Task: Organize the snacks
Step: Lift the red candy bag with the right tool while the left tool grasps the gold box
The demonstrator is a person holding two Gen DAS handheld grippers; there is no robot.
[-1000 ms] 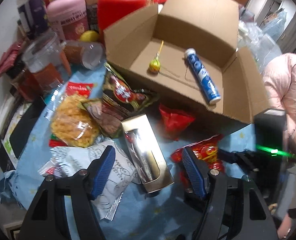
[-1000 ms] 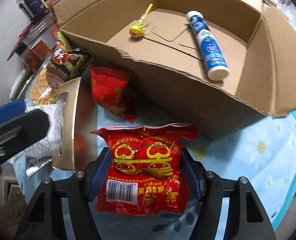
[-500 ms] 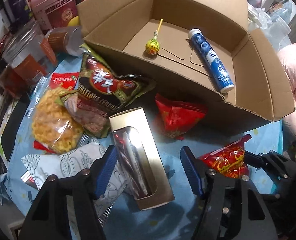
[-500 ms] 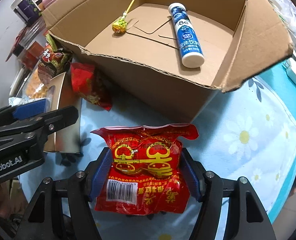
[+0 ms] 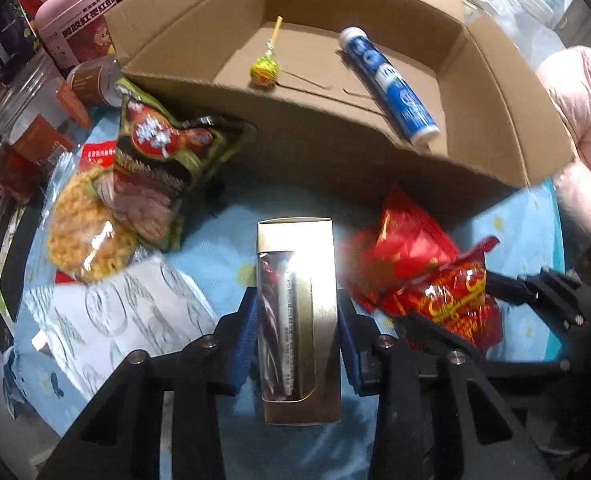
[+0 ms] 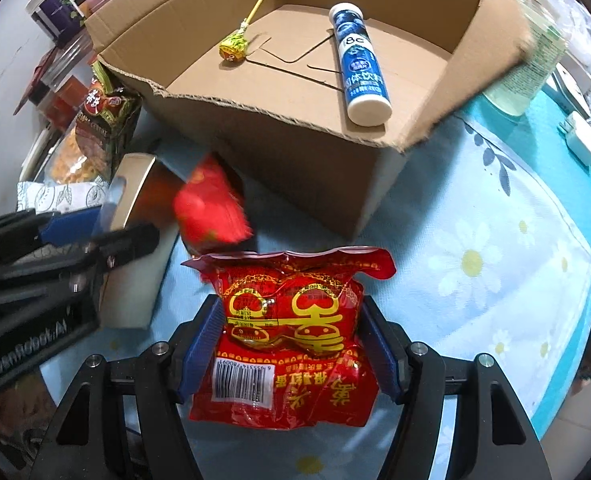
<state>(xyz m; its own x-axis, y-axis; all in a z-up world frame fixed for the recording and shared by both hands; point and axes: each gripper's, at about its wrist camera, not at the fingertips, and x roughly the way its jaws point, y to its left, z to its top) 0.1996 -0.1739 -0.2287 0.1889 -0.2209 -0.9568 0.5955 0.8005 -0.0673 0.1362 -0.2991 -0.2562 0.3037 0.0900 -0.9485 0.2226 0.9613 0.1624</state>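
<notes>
The left claw [image 5: 297, 340] has just been closing and is now pinching the gold box [image 5: 298, 300] lying between its pads. The right claw [image 6: 291, 344] is clasping a red packet [image 6: 291, 344]. Ahead of both, the cardboard box [image 5: 327, 140] is holding only a lollipop [image 5: 264, 71] and a blue tube [image 5: 391, 88]. Several bags are waiting beside the left claw, so most sorting looks undone.

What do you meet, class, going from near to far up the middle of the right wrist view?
Right gripper, red foil snack packet between its jaws, bare blue daisy-print tablecloth, brown cardboard box, blue-and-white tube lying inside it.
</notes>
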